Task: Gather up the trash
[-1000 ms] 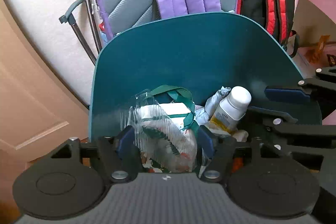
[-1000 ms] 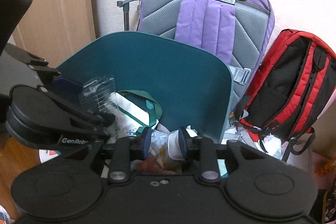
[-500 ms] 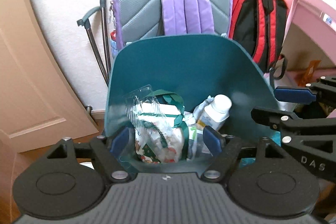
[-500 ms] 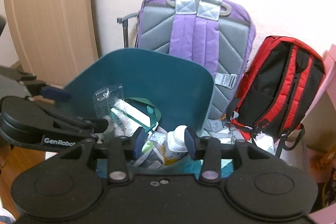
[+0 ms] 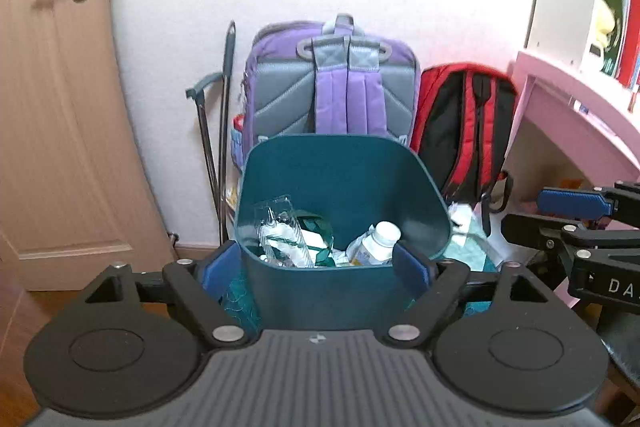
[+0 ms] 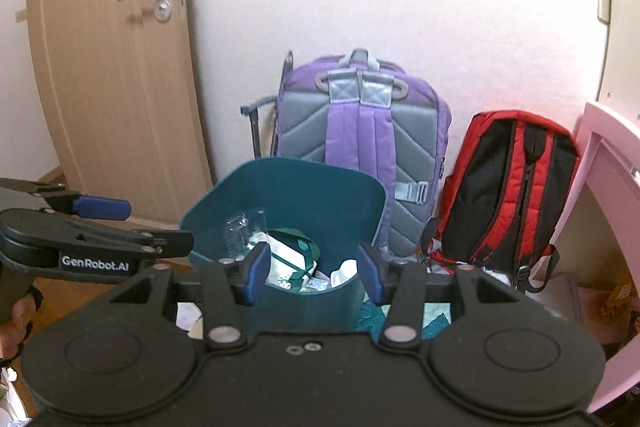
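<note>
Teal bin w/ bottle, wrappers.

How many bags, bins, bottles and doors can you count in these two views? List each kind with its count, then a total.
Bags: 2, purple bag and red bag
Bins: 1, teal bin
Bottles: 1, white bottle
Doors: 1, door
Total: 5
</note>
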`<state>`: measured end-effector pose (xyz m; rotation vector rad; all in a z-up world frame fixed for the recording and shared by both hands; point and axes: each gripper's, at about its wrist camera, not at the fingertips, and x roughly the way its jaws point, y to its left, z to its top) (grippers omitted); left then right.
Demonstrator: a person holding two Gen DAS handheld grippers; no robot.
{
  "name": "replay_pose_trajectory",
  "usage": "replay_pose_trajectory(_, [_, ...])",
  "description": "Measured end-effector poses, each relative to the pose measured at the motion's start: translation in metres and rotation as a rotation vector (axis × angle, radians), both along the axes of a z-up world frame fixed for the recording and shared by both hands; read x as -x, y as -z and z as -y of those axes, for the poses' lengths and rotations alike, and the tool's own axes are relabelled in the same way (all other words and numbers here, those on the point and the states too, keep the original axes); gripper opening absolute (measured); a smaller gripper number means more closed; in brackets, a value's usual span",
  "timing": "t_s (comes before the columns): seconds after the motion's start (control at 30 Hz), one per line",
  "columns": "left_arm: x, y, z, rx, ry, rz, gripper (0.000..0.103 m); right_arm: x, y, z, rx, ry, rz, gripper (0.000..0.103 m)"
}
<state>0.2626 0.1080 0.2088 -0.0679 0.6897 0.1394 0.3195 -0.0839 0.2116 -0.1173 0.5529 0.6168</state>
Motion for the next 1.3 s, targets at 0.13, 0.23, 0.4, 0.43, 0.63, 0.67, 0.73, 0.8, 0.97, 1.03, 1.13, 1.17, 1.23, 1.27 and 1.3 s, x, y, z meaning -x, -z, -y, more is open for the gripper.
replay_pose_trajectory(0.13, [0.028,-0.006,0.007,0.0,0.0,0.051,0.084,0.024,-0.005,0.012,-0.028,-0.015,0.038,0.048])
replay_pose_trajectory(0.23, [0.048,-0.008,0.015,0.001,0.006,0.08,0.089,0.041,-0.006,0.018,-0.045,-0.016,0.096,0.048])
replay_pose_trajectory(0.4, [0.076,-0.01,0.026,0.013,-0.001,0.138,0.1,0.069,-0.006,0.028,-0.088,-0.032,0.138,0.049])
replay_pose_trajectory(0.43, [0.082,-0.01,0.028,0.02,0.001,0.143,0.1,0.075,-0.006,0.031,-0.099,-0.036,0.144,0.049])
replay_pose_trajectory(0.63, [0.112,-0.008,0.045,-0.012,0.01,0.187,0.101,0.104,-0.004,0.047,-0.162,-0.06,0.162,0.049])
replay_pose_trajectory(0.67, [0.117,-0.008,0.049,-0.024,0.005,0.197,0.101,0.108,-0.004,0.05,-0.169,-0.06,0.166,0.049])
replay_pose_trajectory(0.73, [0.128,-0.008,0.054,-0.036,0.004,0.22,0.101,0.116,-0.003,0.054,-0.184,-0.059,0.167,0.049])
replay_pose_trajectory(0.8, [0.135,-0.008,0.058,-0.038,0.003,0.235,0.101,0.122,-0.001,0.058,-0.202,-0.061,0.165,0.049])
replay_pose_trajectory(0.97, [0.147,-0.009,0.061,-0.023,-0.018,0.247,0.101,0.137,0.003,0.065,-0.213,-0.066,0.183,0.049])
replay_pose_trajectory(1.03, [0.148,-0.01,0.062,-0.022,-0.017,0.248,0.101,0.14,0.005,0.066,-0.213,-0.067,0.189,0.049])
replay_pose_trajectory(1.13, [0.149,-0.01,0.063,-0.017,-0.022,0.241,0.101,0.142,0.006,0.067,-0.209,-0.067,0.188,0.049])
replay_pose_trajectory(1.17, [0.149,-0.01,0.063,-0.013,-0.02,0.24,0.101,0.143,0.007,0.067,-0.209,-0.067,0.187,0.049])
replay_pose_trajectory(1.23, [0.15,-0.011,0.064,-0.013,-0.019,0.24,0.101,0.144,0.008,0.068,-0.211,-0.068,0.184,0.049])
replay_pose_trajectory(1.27, [0.15,-0.011,0.065,-0.017,-0.019,0.239,0.101,0.144,0.008,0.068,-0.213,-0.068,0.185,0.049])
replay_pose_trajectory(1.3, [0.15,-0.011,0.065,-0.016,-0.016,0.236,0.101,0.143,0.008,0.068,-0.21,-0.069,0.186,0.049])
